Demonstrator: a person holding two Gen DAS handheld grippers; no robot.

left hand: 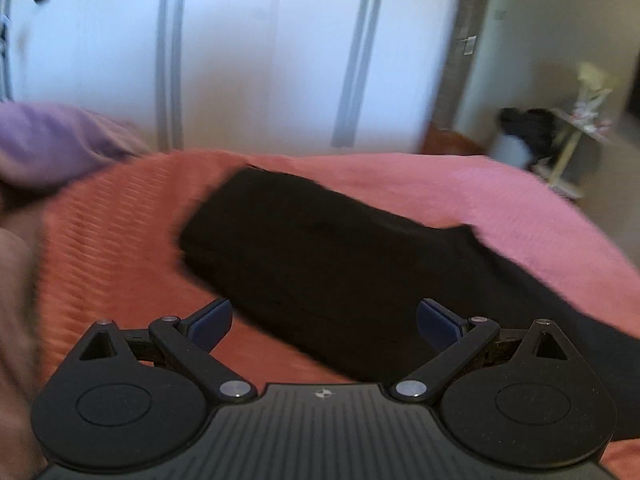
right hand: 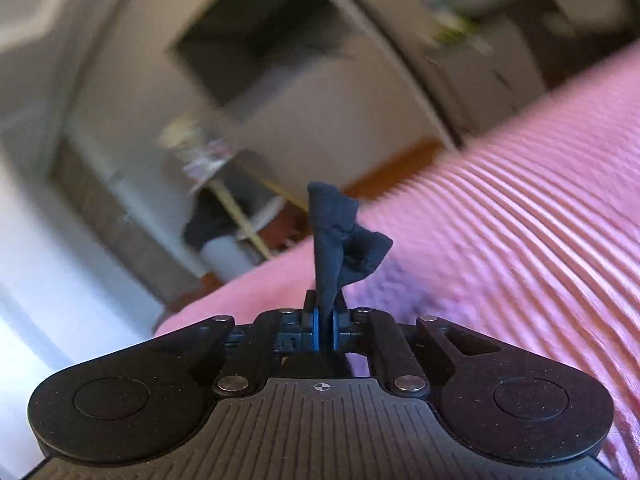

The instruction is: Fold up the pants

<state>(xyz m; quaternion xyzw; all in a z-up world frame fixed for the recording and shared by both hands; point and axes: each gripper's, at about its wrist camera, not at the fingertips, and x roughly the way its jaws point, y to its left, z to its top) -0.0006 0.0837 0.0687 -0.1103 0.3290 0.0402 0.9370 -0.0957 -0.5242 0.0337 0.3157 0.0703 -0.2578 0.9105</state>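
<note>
- Pants [left hand: 320, 264] lie on the bed as a dark, thick oblong bundle, already doubled at least once by the look of the layered left edge, running diagonally from upper left toward lower right in the left wrist view.
- Right tongs [right hand: 325, 326] are clenched on a pinch of the dark fabric [right hand: 340, 232], which stands up in a crumpled tuft above the blue pads [right hand: 317, 330].
- Left tongs [left hand: 324, 320] are released, jaws spread wide and holding nothing, hovering just over the near edge of the bundle — whether they touch it I cannot tell.
- My judgement: the fold is partway through. The main body looks compact, while the end toward the lower right trails off loosely, so at least one more fold and some smoothing seem to remain.
- Bed [left hand: 520, 208] carries a ribbed pink-coral blanket; a purple pillow [left hand: 52, 140] sits at its far left.
- Beyond the bed stands a white wardrobe [left hand: 260, 60] with grey vertical strips, and to the right a pale shelf [left hand: 576, 136] beside a dark heap — both views are motion-blurred, so finer detail is lost.
</note>
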